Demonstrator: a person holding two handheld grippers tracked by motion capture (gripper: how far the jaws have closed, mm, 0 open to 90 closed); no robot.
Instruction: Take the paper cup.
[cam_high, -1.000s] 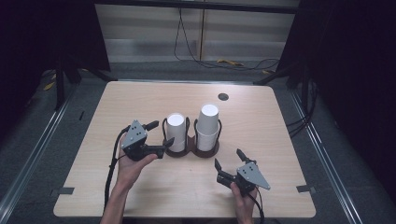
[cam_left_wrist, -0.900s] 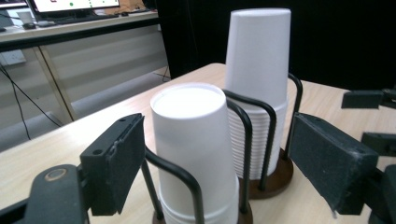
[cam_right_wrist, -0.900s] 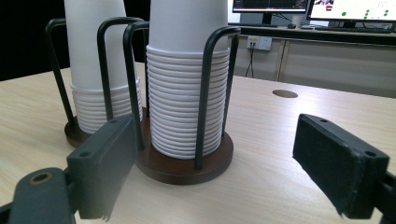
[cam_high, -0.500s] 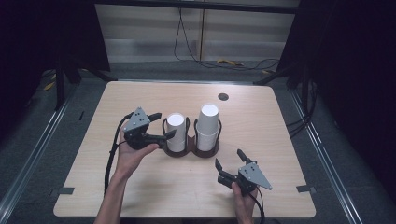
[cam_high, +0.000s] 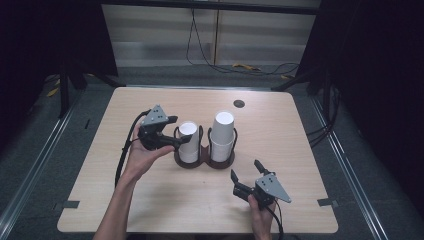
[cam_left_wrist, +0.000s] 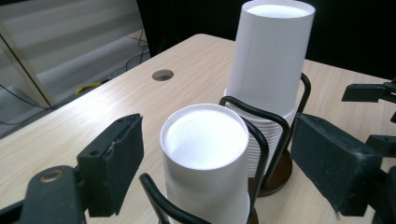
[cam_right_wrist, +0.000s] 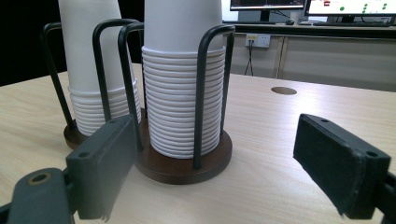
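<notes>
The left gripper hovers at the shorter cup stack, jaws spread wide and just opened further, one pad on each side of the top cup without pressing it. That stack sits in the wire holder near the table's centre, with the taller cup stack touching-close at its three o'clock. Down at five o'clock from the holder, the right gripper waits with jaws spread and nothing between them, pointed toward eleven o'clock at the stacks.
</notes>
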